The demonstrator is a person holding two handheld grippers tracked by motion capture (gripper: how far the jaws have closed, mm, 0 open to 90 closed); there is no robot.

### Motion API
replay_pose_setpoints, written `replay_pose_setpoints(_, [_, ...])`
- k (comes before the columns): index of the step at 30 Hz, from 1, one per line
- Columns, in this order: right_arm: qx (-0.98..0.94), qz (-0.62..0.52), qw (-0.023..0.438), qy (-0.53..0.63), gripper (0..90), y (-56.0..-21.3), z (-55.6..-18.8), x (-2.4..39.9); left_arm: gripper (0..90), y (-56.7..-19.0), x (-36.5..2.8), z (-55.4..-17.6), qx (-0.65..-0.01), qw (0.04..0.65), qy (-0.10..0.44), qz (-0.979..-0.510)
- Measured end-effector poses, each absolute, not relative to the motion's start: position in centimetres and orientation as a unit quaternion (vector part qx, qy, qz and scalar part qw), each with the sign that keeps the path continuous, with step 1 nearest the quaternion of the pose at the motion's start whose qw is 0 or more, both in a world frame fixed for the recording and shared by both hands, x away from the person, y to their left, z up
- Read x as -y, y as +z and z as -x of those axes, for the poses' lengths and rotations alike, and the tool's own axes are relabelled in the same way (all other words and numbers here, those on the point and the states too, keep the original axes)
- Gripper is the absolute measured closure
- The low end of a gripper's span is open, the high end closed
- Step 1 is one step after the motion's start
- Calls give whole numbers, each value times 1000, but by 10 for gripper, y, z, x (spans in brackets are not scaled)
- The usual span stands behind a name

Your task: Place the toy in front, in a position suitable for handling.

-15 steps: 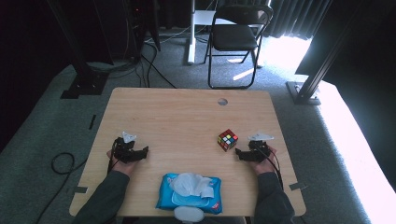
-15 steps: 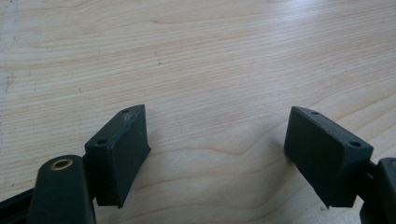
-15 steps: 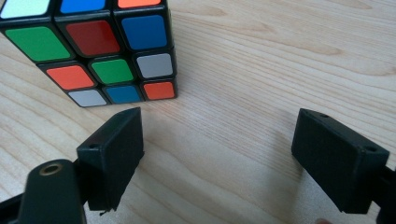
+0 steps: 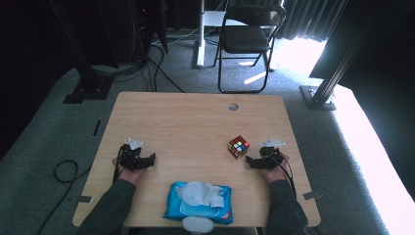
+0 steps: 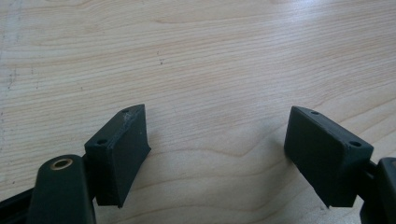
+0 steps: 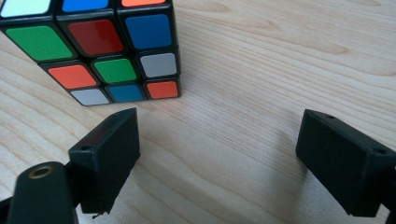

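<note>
Cube: one multicoloured three-by-three puzzle cube with black edges (image 4: 238,146), standing on the pale wooden counter (image 4: 195,122) toward its right side.
Cube's place: just beside the right gripper (image 4: 250,161), ahead of it and a little to its left; not touching it.
Cube's pointing: no long axis, since all sides are alike. It sits flat on one face, turned so that a corner edge points toward the person rather than a flat side.
Cube close up: in the right gripper view it (image 6: 100,46) lies beyond the left finger, off the line between the two fingers.
Right gripper fingers: spread wide, with bare wood between them, holding nothing.
Left gripper (image 4: 150,160): rests at the counter's left side, well apart from the cube.
Left gripper fingers (image 5: 119,158): spread wide over bare wood, holding nothing.
Wipes: one blue soft pack of wet wipes (image 4: 198,203) with a white sheet pulled up, at the near edge between the person's forearms.
Count: one cube, one pack, two grippers, one black folding chair (image 4: 247,36) behind the counter.
</note>
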State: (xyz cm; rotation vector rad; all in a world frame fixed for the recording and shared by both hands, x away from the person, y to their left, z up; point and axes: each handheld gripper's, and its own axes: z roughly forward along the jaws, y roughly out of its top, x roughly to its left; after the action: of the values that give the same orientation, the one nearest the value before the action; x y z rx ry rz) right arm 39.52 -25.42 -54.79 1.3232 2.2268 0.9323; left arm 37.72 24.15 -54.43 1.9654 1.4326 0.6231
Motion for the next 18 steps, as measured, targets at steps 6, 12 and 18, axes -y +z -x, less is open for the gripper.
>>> replay_pose_setpoints(6, [-797, -464, 190, 336, 235, -546, -393, 252, 214, -544, -241, -378, -542, 309, 236, -745])
replay_pose_setpoints(12, [-801, -456, 191, 338, 274, -545, -392, 248, 214, -544, -241, -378, -542, 309, 236, -745])
replay_pose_setpoints(18, [-807, -443, 197, 337, 320, -541, -389, 244, 213, -544, -241, -378, -542, 309, 236, -745])
